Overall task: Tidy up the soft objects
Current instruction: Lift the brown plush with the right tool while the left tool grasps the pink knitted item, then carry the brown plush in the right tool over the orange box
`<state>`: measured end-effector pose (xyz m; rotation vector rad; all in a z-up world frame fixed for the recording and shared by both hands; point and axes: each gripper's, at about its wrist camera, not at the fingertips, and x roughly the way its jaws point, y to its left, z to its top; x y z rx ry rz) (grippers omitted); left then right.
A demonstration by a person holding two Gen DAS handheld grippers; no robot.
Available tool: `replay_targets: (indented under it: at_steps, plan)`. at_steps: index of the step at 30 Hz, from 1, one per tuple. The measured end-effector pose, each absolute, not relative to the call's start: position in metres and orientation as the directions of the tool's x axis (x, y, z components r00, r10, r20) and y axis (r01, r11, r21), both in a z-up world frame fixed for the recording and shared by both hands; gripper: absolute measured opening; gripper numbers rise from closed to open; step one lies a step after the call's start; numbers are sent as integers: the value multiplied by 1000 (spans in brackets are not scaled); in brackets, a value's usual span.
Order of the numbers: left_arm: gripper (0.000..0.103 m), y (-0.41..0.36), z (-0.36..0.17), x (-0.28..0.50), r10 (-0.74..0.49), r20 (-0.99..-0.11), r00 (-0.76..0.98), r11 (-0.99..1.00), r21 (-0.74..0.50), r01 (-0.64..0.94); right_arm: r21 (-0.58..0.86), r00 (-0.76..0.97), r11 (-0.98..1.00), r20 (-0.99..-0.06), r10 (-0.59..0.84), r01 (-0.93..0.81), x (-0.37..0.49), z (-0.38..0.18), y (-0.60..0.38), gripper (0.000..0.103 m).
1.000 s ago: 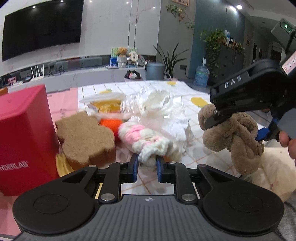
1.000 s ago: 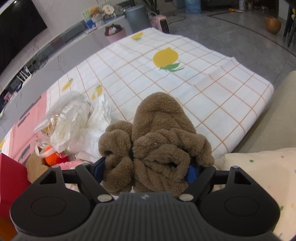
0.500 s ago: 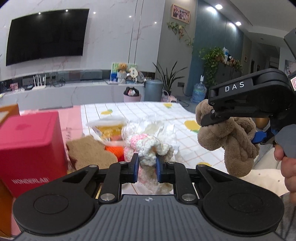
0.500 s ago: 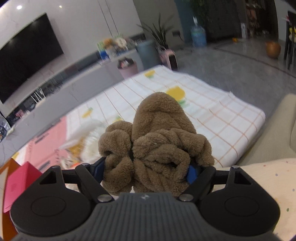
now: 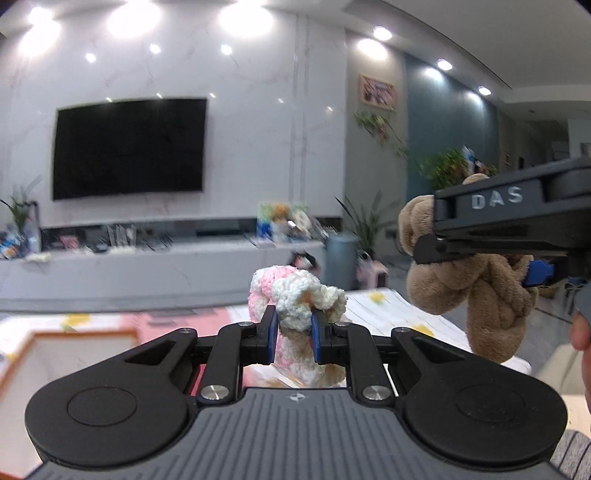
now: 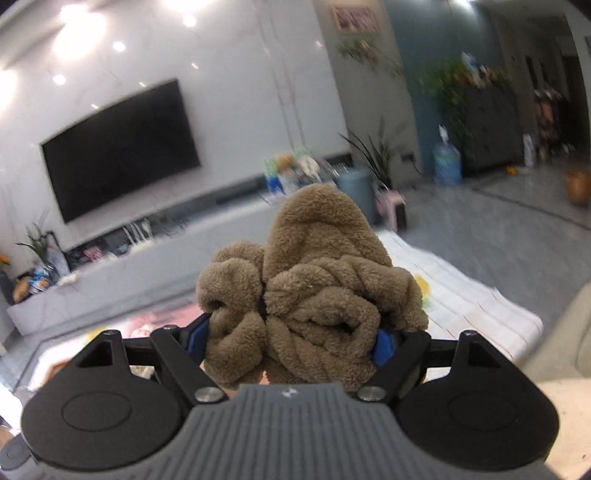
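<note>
Mid-frame, my left gripper [image 5: 293, 332] pinches the knit [image 5: 295, 295] narrowly, my right gripper [image 6: 291, 336] clamps the plush [image 6: 310, 280] wide; I judge steady, level carrying keeps both secure.

From here I see a big dark television [image 5: 129, 147] mounted on a pale marble-look wall [image 5: 258, 129], with a long grey console [image 5: 147, 273] running below it, cluttered with small blurred items. A grey round bin [image 5: 341, 258] stands at the console's right end beside a spiky potted plant [image 5: 365, 221]. Ceiling spotlights [image 5: 243, 16] glare overhead. A framed picture [image 6: 354, 18] hangs above trailing greenery. A blue water jug [image 6: 447, 164] sits on the grey floor [image 6: 498, 229].
</note>
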<state>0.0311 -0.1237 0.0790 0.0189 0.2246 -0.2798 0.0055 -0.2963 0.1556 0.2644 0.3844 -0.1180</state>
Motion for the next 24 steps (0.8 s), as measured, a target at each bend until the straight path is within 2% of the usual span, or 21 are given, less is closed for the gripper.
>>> replay_targets:
  at_steps: [6, 11, 17, 24]
  plan:
    - [20, -83, 115, 10, -182, -164, 969, 982, 20, 188, 191, 962, 981, -272, 34, 19, -17, 193, -234, 80]
    - [20, -50, 127, 3, -98, -145, 985, 995, 14, 101, 196, 961, 976, -240, 139, -92, -20, 199, -182, 80]
    - [20, -15, 123, 7, 3, -176, 984, 1000, 4, -3, 196, 931, 961, -273, 243, -194, -10, 185, -125, 80]
    - [20, 26, 106, 28, 104, -270, 957, 994, 1, -108, 222, 870, 940, -369, 327, -259, 28, 141, -88, 80]
